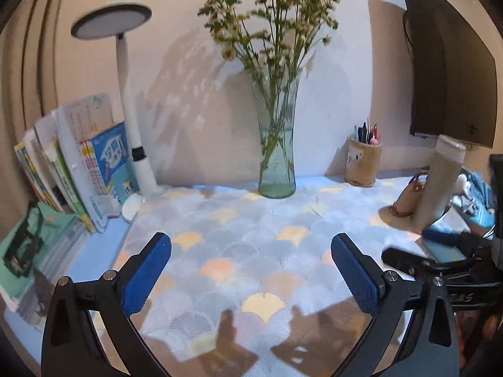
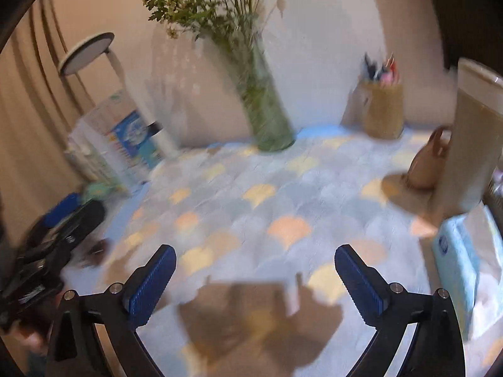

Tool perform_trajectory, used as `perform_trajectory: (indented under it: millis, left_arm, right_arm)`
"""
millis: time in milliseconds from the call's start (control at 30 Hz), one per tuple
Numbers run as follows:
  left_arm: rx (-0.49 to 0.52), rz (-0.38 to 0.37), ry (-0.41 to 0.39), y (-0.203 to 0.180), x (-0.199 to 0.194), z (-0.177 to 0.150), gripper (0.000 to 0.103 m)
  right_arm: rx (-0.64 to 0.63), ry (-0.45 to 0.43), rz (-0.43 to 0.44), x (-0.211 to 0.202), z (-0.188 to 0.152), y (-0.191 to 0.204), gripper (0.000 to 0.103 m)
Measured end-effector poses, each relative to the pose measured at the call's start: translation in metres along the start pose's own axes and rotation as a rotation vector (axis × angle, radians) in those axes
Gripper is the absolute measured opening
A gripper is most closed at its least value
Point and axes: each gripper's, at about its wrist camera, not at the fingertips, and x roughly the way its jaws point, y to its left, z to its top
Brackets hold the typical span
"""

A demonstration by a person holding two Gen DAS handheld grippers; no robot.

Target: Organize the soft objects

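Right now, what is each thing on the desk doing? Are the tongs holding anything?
Left tongs: open, holding nothing.
Right tongs: open, holding nothing.
Vase: upright, with flowers in it.
Lamp: upright, not lit.
Books: standing, leaning against the wall.
Pen cup: upright, with pens in it.

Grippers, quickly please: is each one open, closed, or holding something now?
Left gripper: open, nothing between its pads.
Right gripper: open, nothing between its pads.

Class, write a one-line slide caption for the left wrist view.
Open left claw hovers empty over the scallop-patterned mat, facing a vase of flowers.
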Motion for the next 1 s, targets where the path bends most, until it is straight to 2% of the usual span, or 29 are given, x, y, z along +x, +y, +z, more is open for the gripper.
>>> perform_trajectory:
  millis: [67,233,333,367,400,433,467,567,733,867,1000]
  left_arm:
    - [-0.005,0.004,0.007,-0.003,0.008,-0.010,0.102]
    - [-0.008,0.037,-0.001,-0.014,0.030,-0.034,0.102]
    - [-0.029,0.084,-0.009,-0.016,0.040,-0.054,0.102]
    - [-0.033,0.082,0.025,-0.016,0.046,-0.059,0.102]
    - [-0.023,0.059,0.062,-0.016,0.050,-0.057,0.102]
    - [-0.025,0.043,0.053,-0.015,0.048,-0.056,0.102]
    - [-0.032,0.055,0.041,-0.014,0.047,-0.056,0.102]
    - [-0.046,0.047,0.071,-0.011,0.052,-0.057,0.102]
    - [-0.073,0.056,0.095,-0.005,0.056,-0.059,0.102]
    - [-0.070,0.061,0.109,-0.005,0.059,-0.059,0.102]
    - [-0.072,0.060,0.120,-0.004,0.060,-0.059,0.102]
  right_arm:
    - [-0.065,-0.109,-0.122,0.003,-0.007,0.009,0.101]
    - [-0.115,-0.270,-0.279,0.004,-0.015,0.007,0.102]
    - [-0.115,-0.245,-0.269,0.013,-0.023,-0.001,0.102]
    - [-0.110,-0.239,-0.265,0.012,-0.025,-0.004,0.102]
    - [-0.101,-0.229,-0.265,0.015,-0.029,-0.007,0.102]
    - [-0.093,-0.219,-0.263,0.017,-0.030,-0.009,0.102]
    - [-0.085,-0.221,-0.256,0.016,-0.029,-0.010,0.102]
    - [-0.076,-0.243,-0.266,0.013,-0.032,-0.013,0.102]
    - [-0.055,-0.220,-0.267,0.016,-0.034,-0.017,0.103]
    - [-0.032,-0.154,-0.277,0.029,-0.034,-0.023,0.103]
    - [-0.011,-0.157,-0.271,0.028,-0.034,-0.028,0.103]
